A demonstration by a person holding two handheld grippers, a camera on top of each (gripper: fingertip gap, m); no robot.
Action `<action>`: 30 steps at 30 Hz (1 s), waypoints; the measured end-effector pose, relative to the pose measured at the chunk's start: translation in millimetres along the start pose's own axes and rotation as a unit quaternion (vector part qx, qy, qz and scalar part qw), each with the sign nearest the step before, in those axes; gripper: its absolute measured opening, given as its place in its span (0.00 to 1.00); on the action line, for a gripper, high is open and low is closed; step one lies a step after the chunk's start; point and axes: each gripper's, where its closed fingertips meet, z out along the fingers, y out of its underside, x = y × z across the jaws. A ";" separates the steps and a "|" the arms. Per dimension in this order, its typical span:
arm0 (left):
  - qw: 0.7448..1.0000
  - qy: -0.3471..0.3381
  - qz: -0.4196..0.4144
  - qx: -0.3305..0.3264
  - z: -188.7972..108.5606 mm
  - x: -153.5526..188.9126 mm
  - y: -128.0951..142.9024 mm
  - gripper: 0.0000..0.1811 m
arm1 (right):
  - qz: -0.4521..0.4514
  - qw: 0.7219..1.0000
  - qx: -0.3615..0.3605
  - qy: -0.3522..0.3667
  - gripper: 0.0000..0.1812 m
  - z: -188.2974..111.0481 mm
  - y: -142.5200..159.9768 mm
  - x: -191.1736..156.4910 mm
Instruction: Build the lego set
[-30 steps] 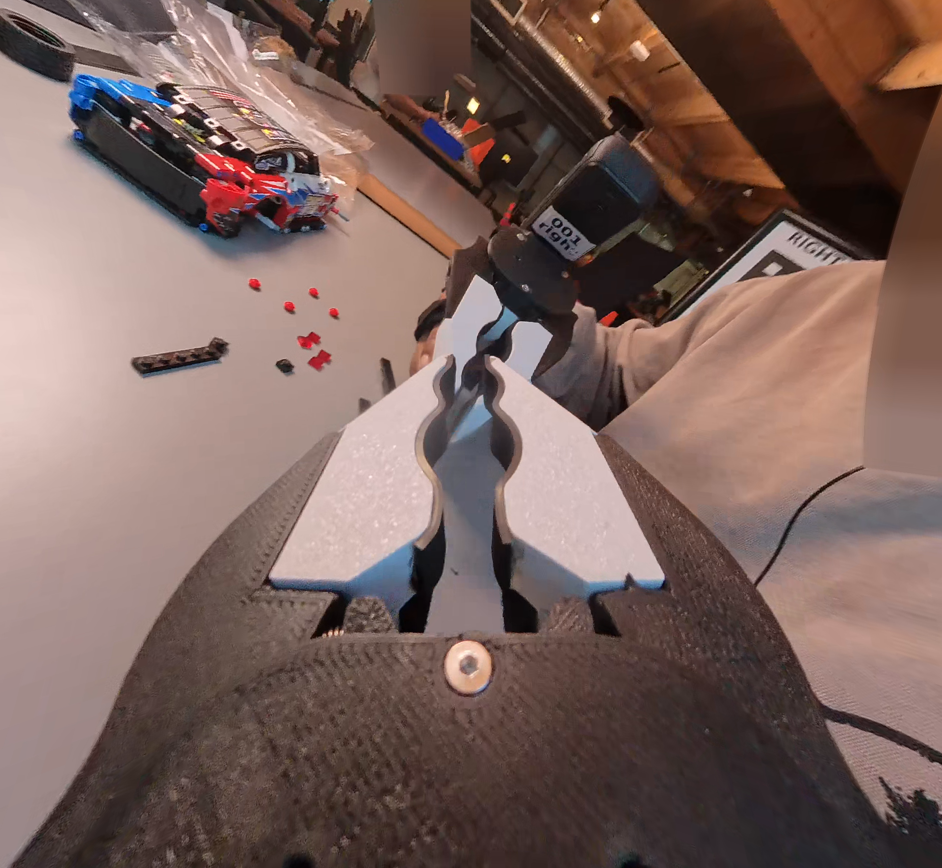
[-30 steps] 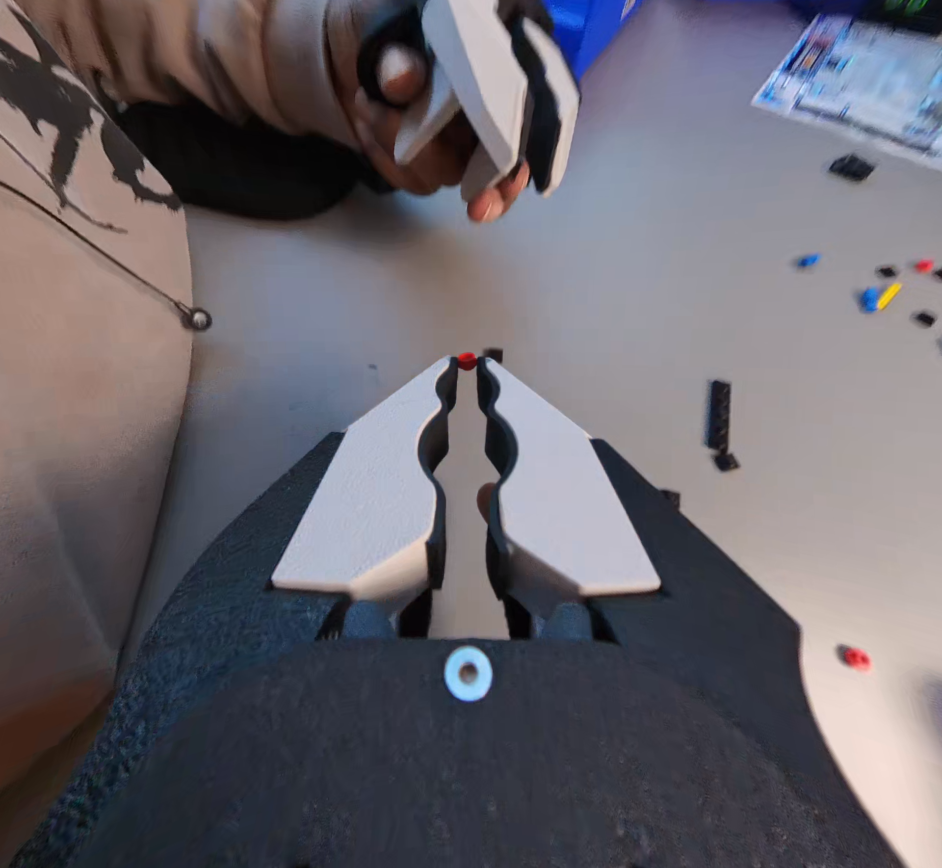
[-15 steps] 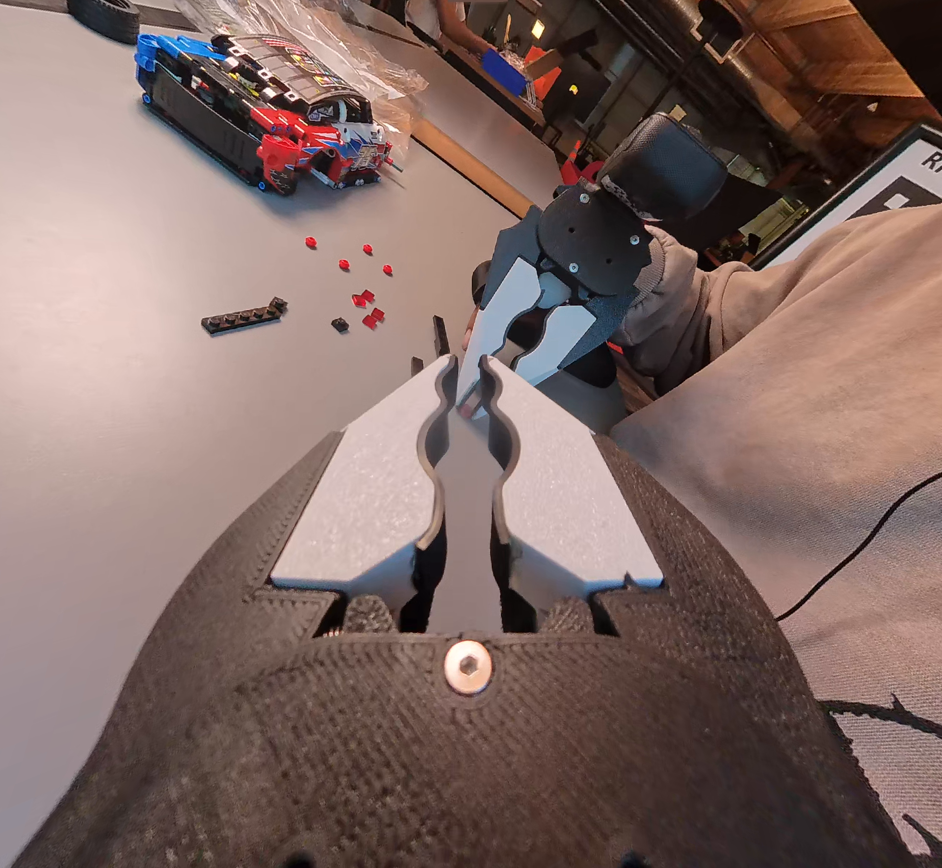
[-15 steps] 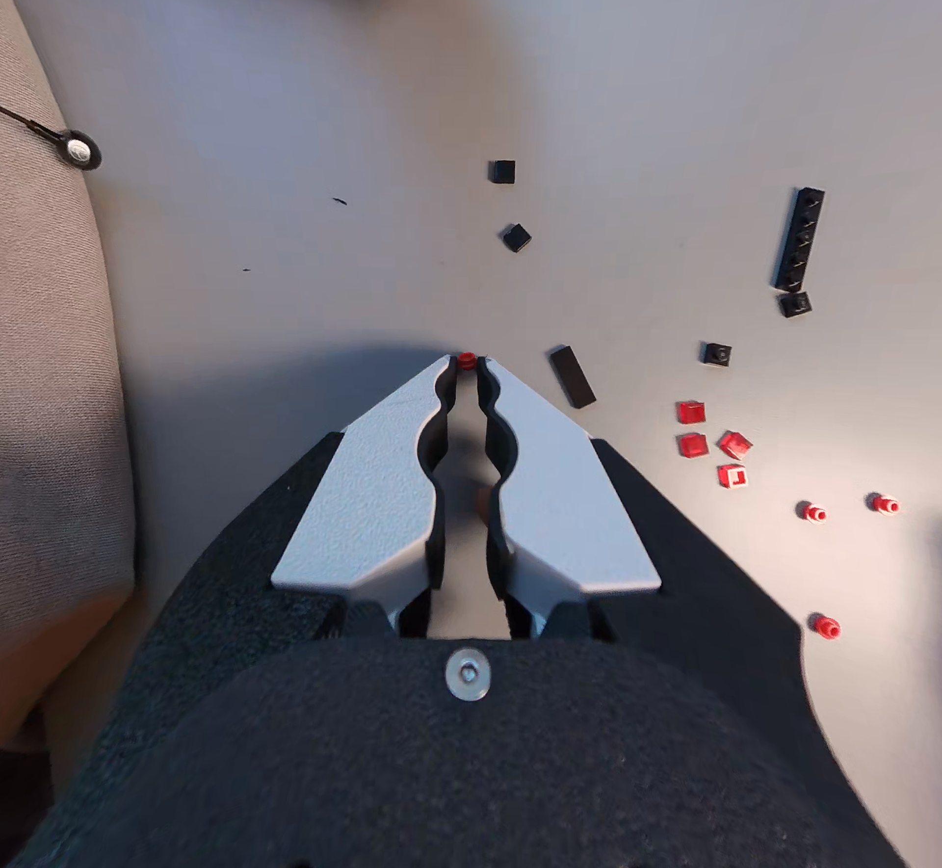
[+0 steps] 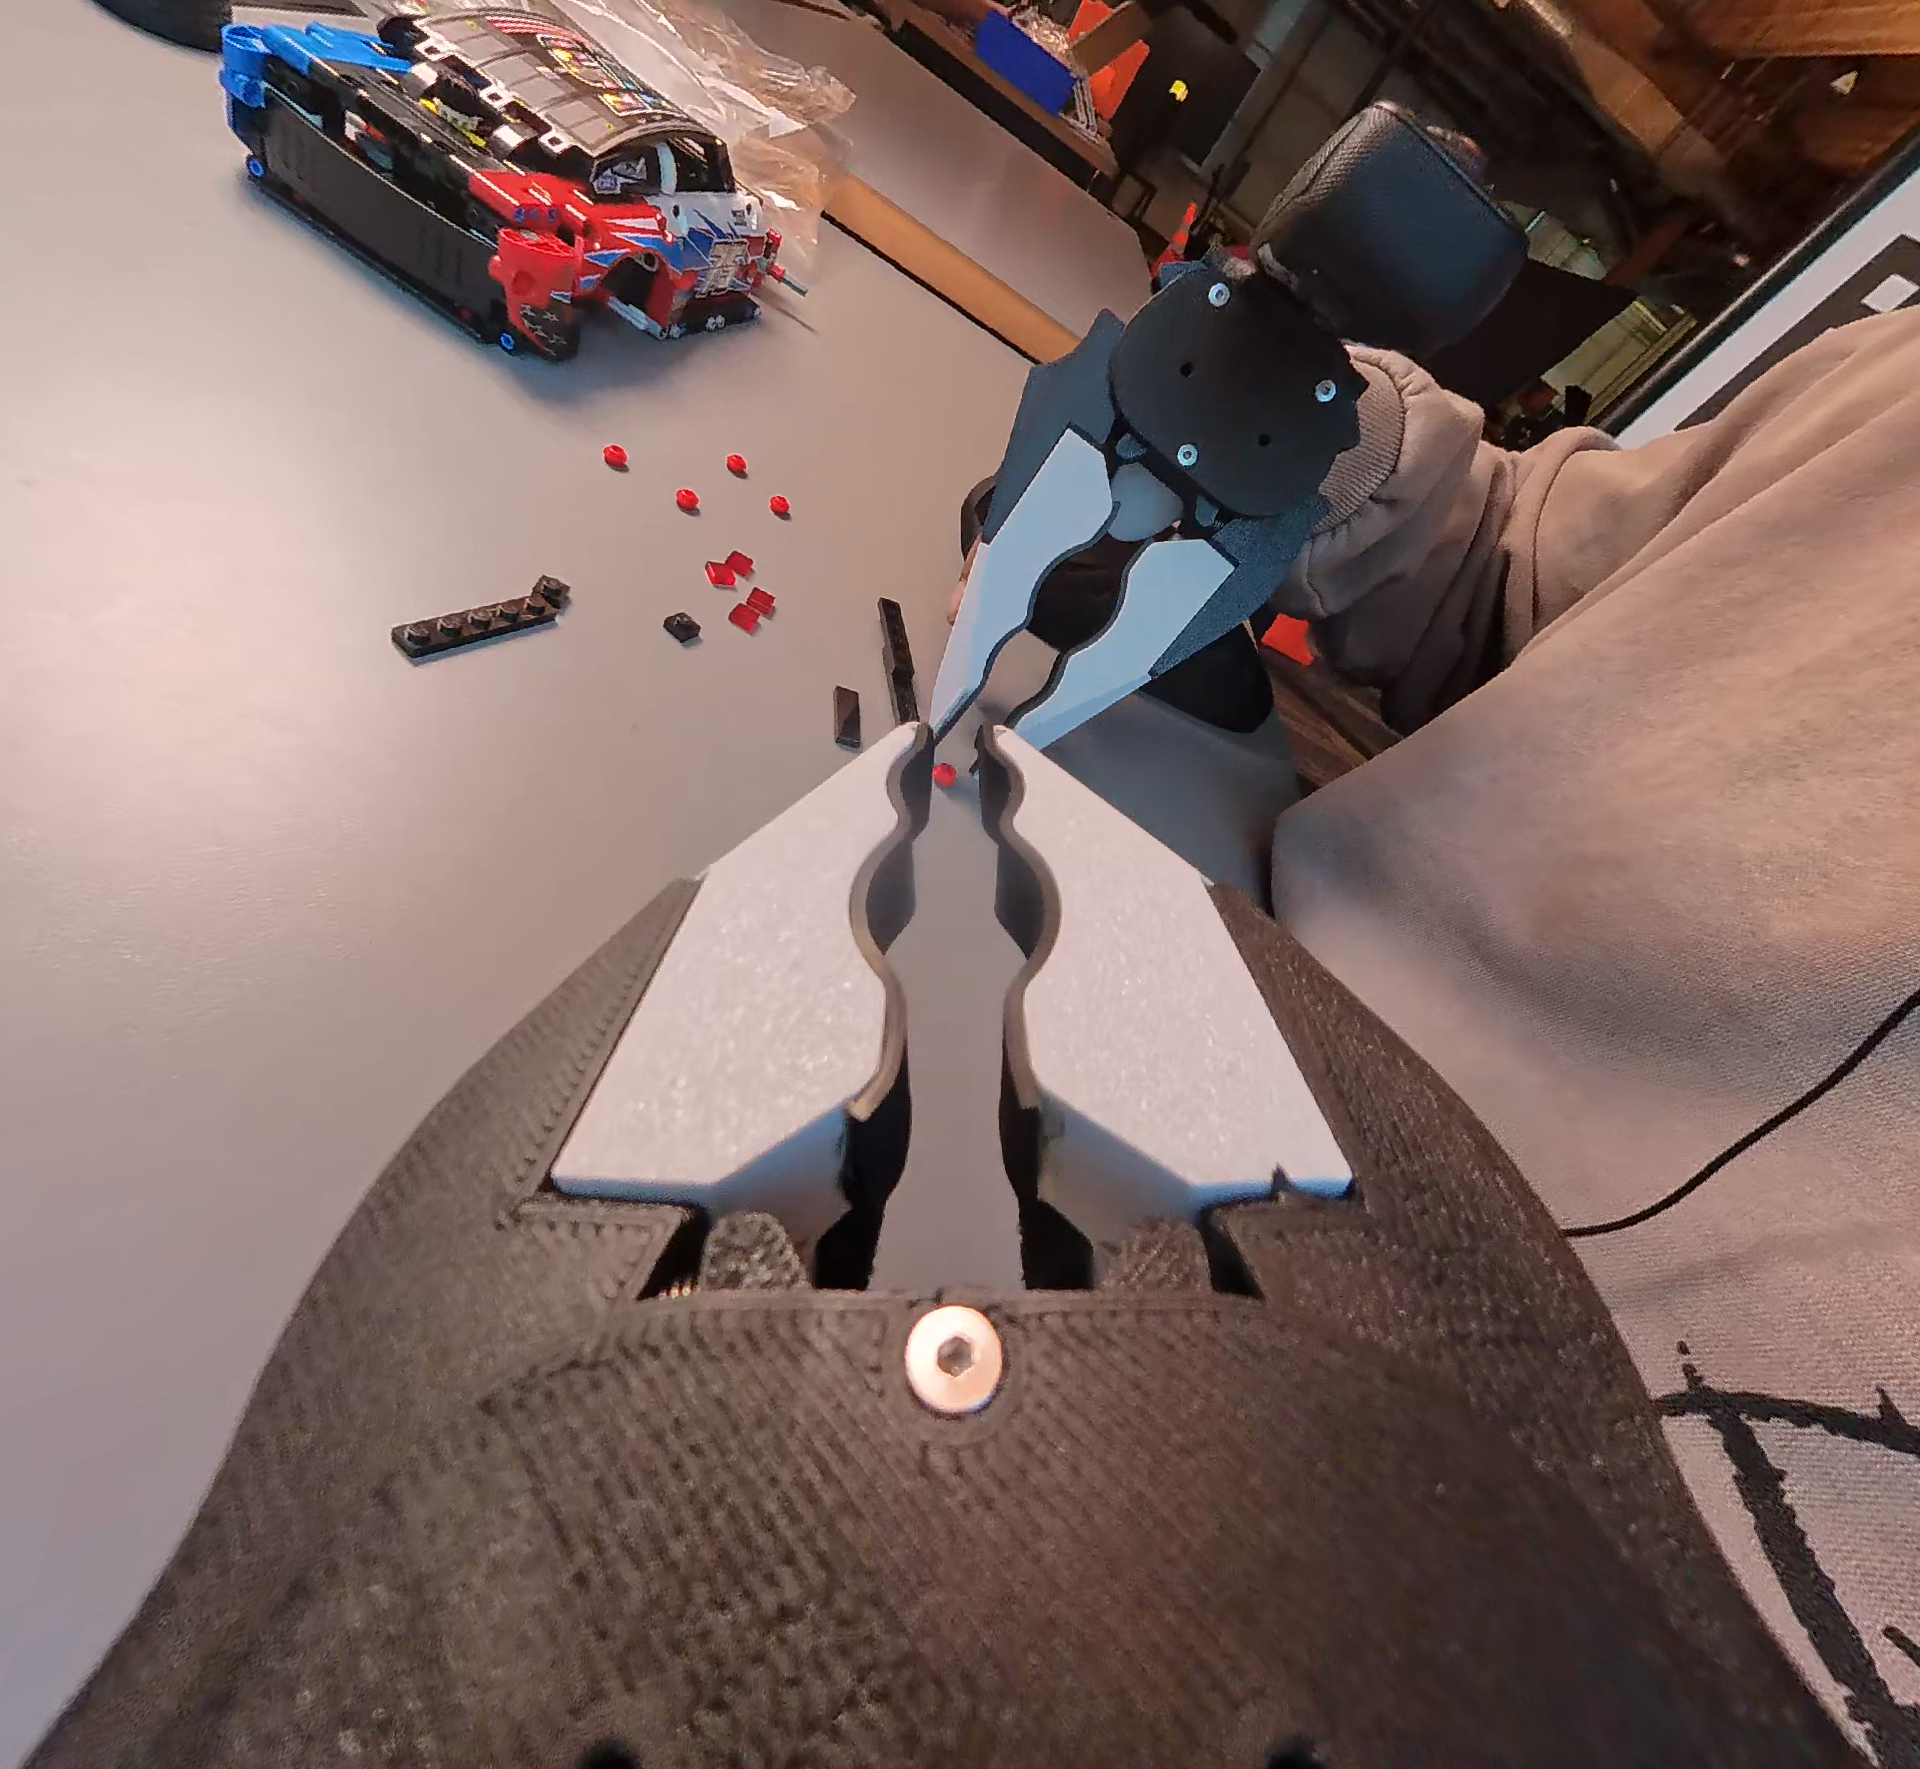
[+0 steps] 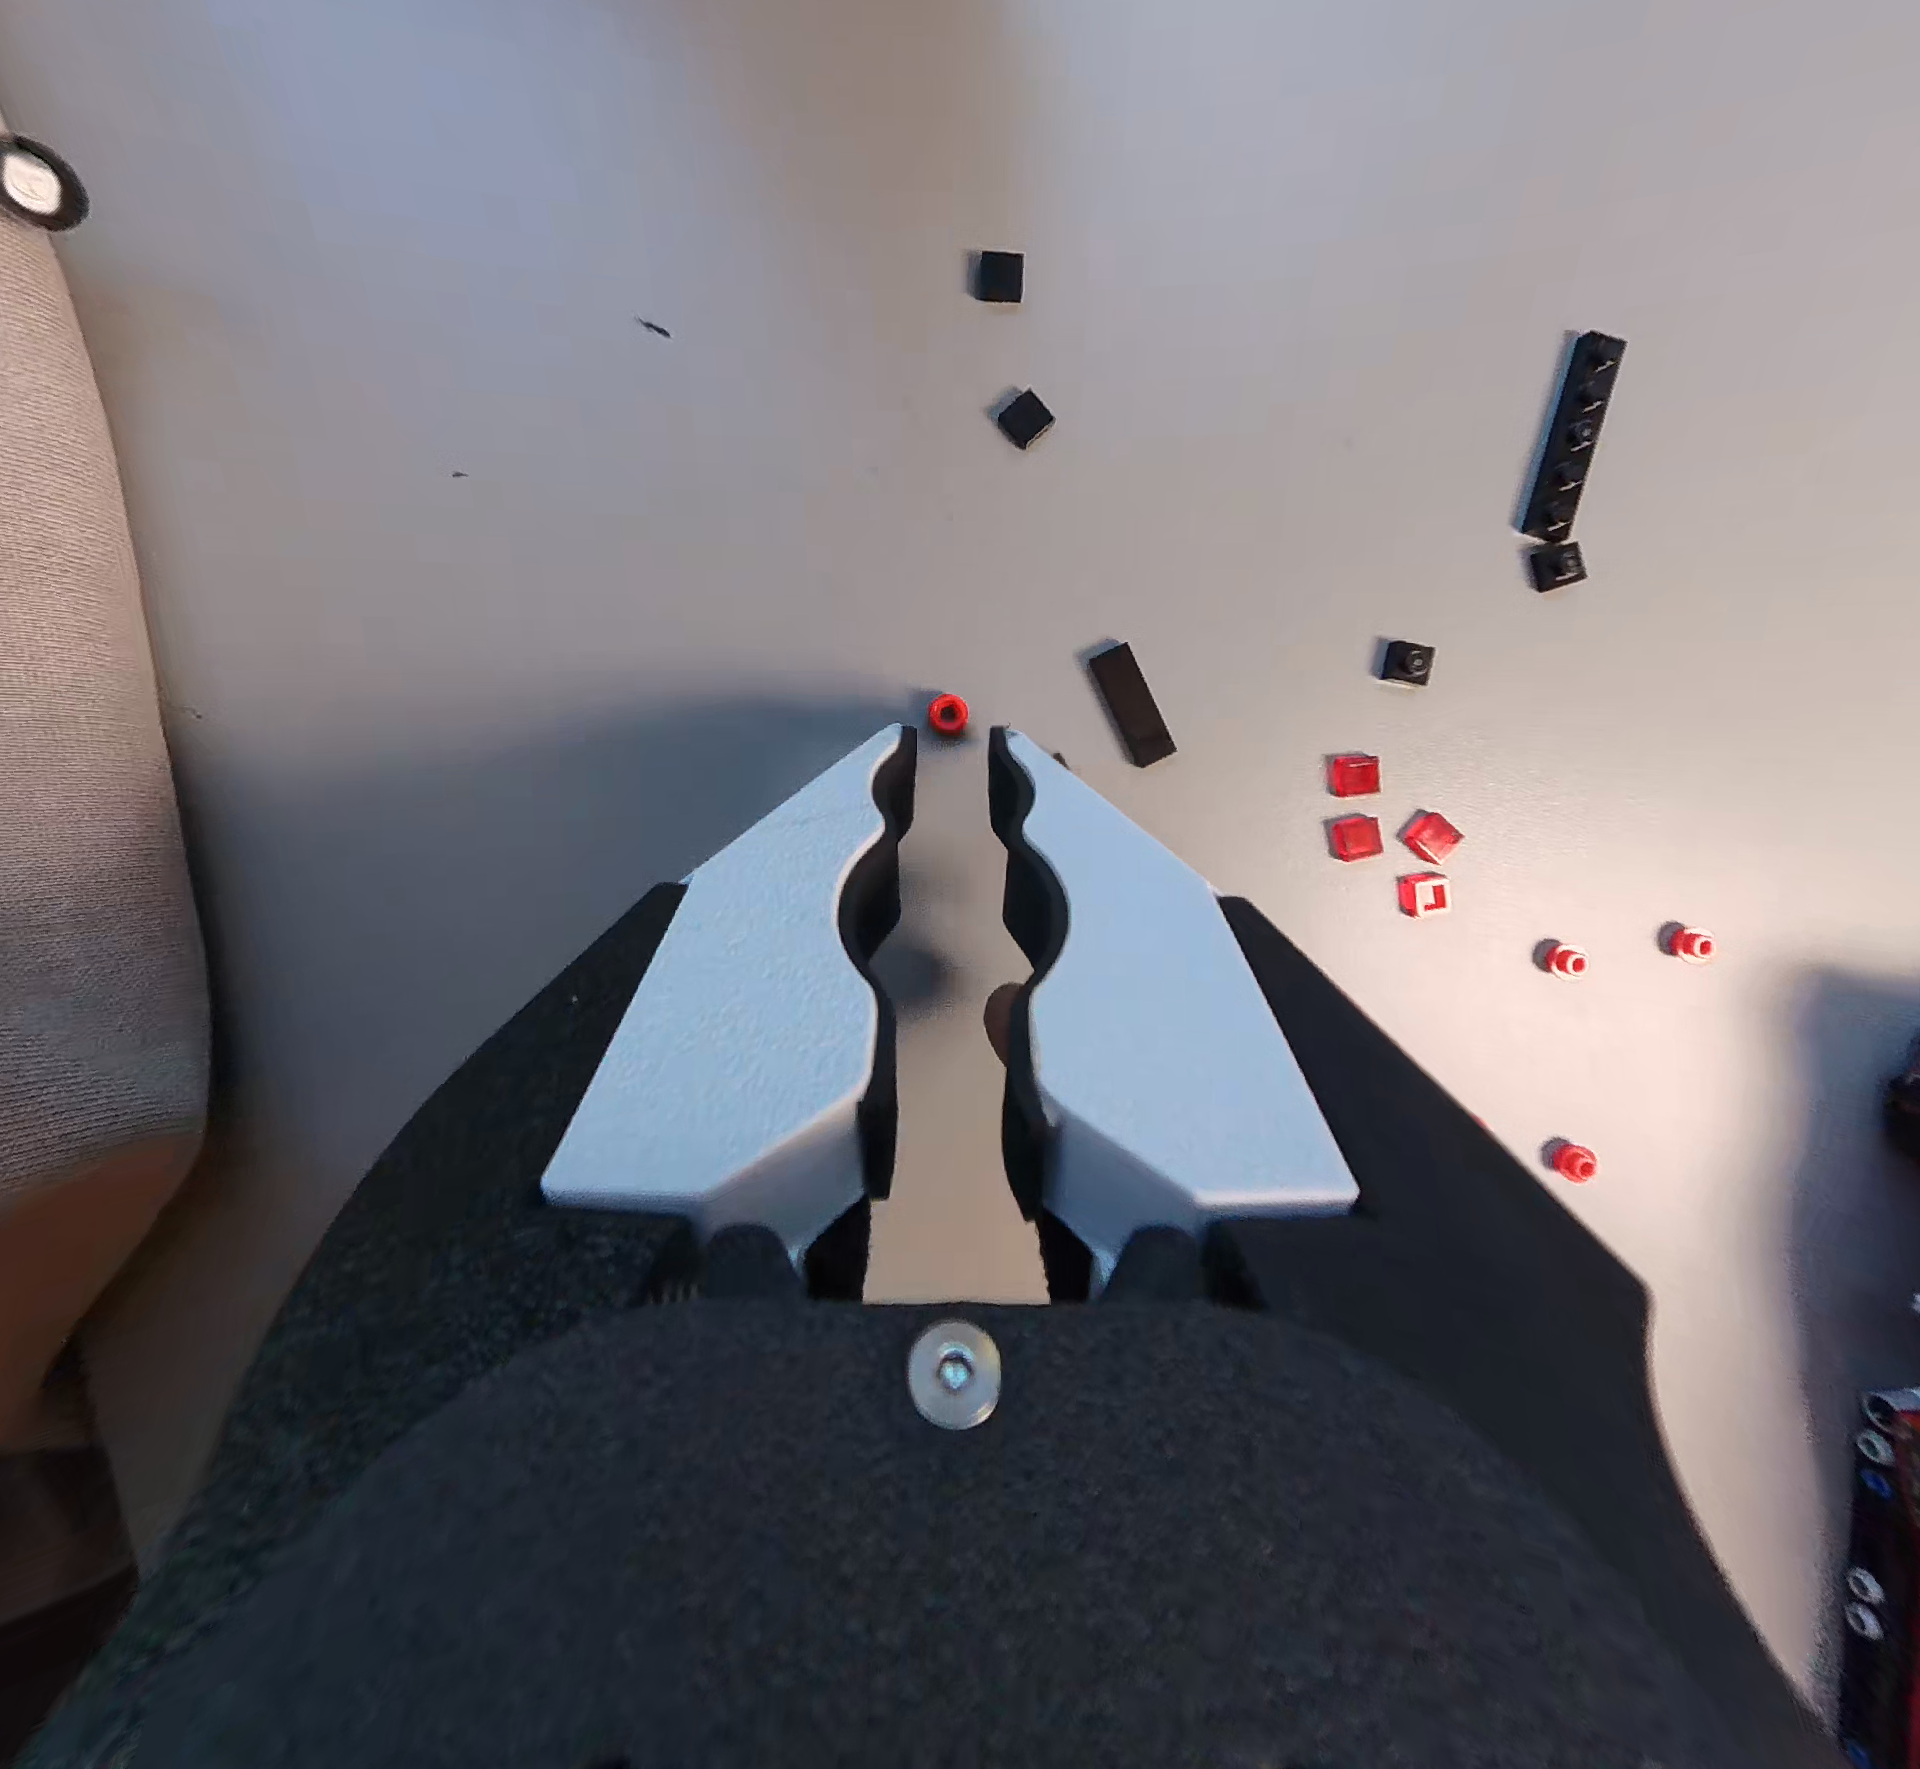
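Right gripper (image 6: 951, 732) stands slightly open over the grey tabletop (image 6: 520, 161), holding nothing; a small red round Lego stud (image 6: 948, 713) lies loose on the table just beyond its fingertips. Left gripper (image 5: 954, 734) likewise slightly open, empty. The partly built blue, red and black Lego car (image 5: 488, 192) sits well apart.

Toy car (image 5: 488, 192): printed stickers on the roof and on the red-and-white nose, too small to read. Black-and-white sign (image 5: 1870, 280), far right of the car: only its edge shows, nothing legible.
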 end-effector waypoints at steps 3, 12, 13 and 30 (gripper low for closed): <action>1.000 0.000 0.004 -0.002 -1.1 0.4 0.9 0.03 | -0.008 1.000 -0.002 -0.002 0.06 0.4 -3.5 -1.3; 1.000 -0.001 0.014 -0.001 -3.4 3.0 0.5 0.03 | -0.009 1.000 -0.011 -0.009 0.02 5.1 -3.2 -0.5; 1.000 -0.001 0.014 -0.002 -3.4 3.1 0.7 0.03 | -0.008 1.000 -0.006 -0.009 0.02 2.7 -3.5 0.7; 0.998 -0.032 0.039 -0.039 2.9 -5.8 14.6 0.04 | -0.077 0.997 -0.008 -0.002 0.02 -18.7 15.5 27.9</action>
